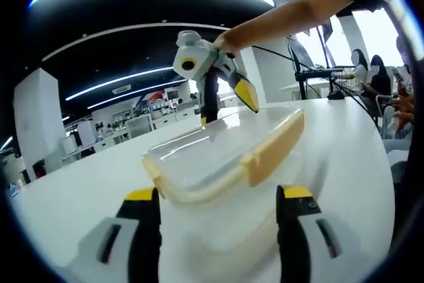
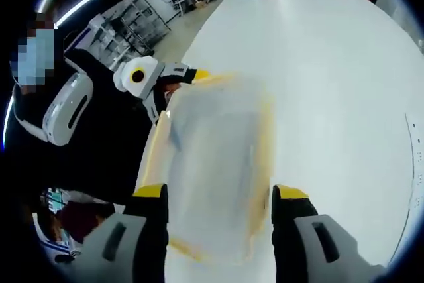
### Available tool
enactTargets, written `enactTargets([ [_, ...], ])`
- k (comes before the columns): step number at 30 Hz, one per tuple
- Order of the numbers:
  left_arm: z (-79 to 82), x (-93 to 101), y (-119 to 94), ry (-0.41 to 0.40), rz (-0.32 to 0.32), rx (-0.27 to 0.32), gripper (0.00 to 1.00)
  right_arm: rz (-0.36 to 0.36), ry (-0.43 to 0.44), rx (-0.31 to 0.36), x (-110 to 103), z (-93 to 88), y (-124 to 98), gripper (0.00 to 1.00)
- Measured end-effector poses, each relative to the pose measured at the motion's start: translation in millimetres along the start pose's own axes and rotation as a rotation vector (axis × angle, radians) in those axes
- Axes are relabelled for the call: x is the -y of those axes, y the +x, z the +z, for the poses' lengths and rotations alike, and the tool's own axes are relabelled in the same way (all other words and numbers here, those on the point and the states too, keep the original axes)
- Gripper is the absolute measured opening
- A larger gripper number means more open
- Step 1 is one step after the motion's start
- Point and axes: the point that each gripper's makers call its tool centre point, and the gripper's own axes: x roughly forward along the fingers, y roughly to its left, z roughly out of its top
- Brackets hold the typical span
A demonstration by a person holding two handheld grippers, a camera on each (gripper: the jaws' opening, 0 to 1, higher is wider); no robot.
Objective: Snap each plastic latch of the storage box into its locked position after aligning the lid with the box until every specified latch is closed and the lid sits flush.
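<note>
Storage box (image 1: 218, 164) sits on the table (image 1: 86, 190), its lid (image 1: 225, 140) apparently still tilted, latches (image 1: 271, 147) unsnapped. My left gripper (image 1: 218, 197) and right gripper (image 2: 215, 193) are spread wide, straddling it.

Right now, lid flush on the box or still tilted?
Tilted. In the left gripper view the lid slants, far edge raised, above the box; its yellow latch hangs unsnapped. Whether a gripper holds it, cannot tell.

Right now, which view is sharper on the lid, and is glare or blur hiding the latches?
Left gripper view: lid fairly sharp, ceiling-light glare streaks its clear top, yellow latch readable. Right gripper view: lid smeared by motion blur, latch edges indistinct; left gripper beyond it is clearer.
</note>
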Motion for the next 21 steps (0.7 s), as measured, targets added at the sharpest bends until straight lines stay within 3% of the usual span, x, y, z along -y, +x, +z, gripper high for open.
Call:
enactTargets([
  [12, -0.7, -0.1, -1.1, -0.003, 0.004, -0.005, 0.7, -0.075, 0.055, -0.073, 8.4, -3.2, -6.6, 0.58],
  [21, -0.4, 0.1, -1.1, -0.007, 0.026, -0.016, 0.7, -0.072, 0.068, -0.174, 7.0, -2.4, -2.7, 0.57],
])
